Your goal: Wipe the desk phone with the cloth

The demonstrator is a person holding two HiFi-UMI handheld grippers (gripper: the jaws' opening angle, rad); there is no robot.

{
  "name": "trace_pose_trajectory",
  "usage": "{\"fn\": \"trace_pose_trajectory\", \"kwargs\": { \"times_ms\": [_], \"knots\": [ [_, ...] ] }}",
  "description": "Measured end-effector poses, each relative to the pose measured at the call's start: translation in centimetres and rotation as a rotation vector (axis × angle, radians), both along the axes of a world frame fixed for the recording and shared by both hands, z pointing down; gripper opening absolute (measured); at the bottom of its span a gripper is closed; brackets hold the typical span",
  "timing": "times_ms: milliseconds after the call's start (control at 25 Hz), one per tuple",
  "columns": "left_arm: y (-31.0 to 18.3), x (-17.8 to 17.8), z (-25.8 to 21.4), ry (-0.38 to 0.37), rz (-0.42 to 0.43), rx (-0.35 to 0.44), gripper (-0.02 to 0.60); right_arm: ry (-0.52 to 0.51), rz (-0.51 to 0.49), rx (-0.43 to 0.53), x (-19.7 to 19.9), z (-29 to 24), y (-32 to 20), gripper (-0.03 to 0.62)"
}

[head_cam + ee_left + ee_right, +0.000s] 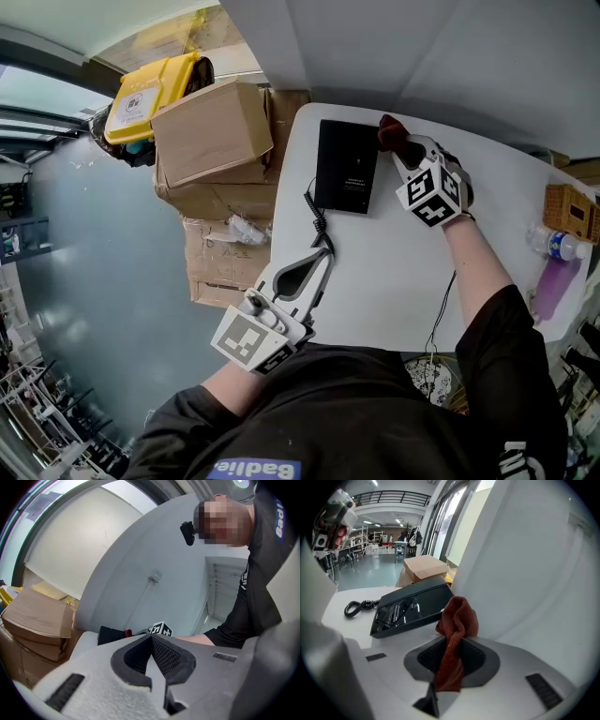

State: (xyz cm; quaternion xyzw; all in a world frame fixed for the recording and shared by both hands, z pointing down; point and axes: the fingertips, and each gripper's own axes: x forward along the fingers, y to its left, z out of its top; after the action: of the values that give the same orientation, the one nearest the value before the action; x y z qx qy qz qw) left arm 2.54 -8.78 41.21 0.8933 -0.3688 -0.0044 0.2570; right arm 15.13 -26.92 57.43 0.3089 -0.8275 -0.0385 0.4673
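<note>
1. Rust-red cloth [457, 616] is pinched in my right gripper [451, 656]. The jaws are clamped on its lower part, and the rest bunches up above them.
2. The black desk phone [347, 167] lies flat on the white table [394, 281], at the far edge by the wall and just to the left of my right gripper.
3. In the head view the cloth sits at the phone's far right corner. I cannot tell whether it touches the phone.
4. The phone's coiled cord [317, 217] runs from its near left side toward me.
5. My left gripper [323, 253] rests low over the near left part of the table. Its jaws are closed together with nothing between them, and the tips are just beside the cord's end, well apart from the cloth.
6. Cardboard boxes [211, 131] are stacked off the table's left edge.
</note>
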Motion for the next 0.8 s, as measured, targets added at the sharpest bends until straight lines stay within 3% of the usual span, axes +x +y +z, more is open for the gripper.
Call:
{"fn": "trace_pose_trajectory", "kwargs": {
  "times_ms": [280, 800],
  "knots": [
    [0.6, 0.7, 0.2, 0.018, 0.015, -0.012, 0.014, 0.04, -0.056, -0.036, -0.6, 2.5, 4.1, 0.083],
    [3.8, -0.4, 0.5, 0.034, 0.028, 0.002, 0.014, 0.2, -0.176, -0.018, -1.3, 4.7, 11.6, 0.083]
  ]
}}
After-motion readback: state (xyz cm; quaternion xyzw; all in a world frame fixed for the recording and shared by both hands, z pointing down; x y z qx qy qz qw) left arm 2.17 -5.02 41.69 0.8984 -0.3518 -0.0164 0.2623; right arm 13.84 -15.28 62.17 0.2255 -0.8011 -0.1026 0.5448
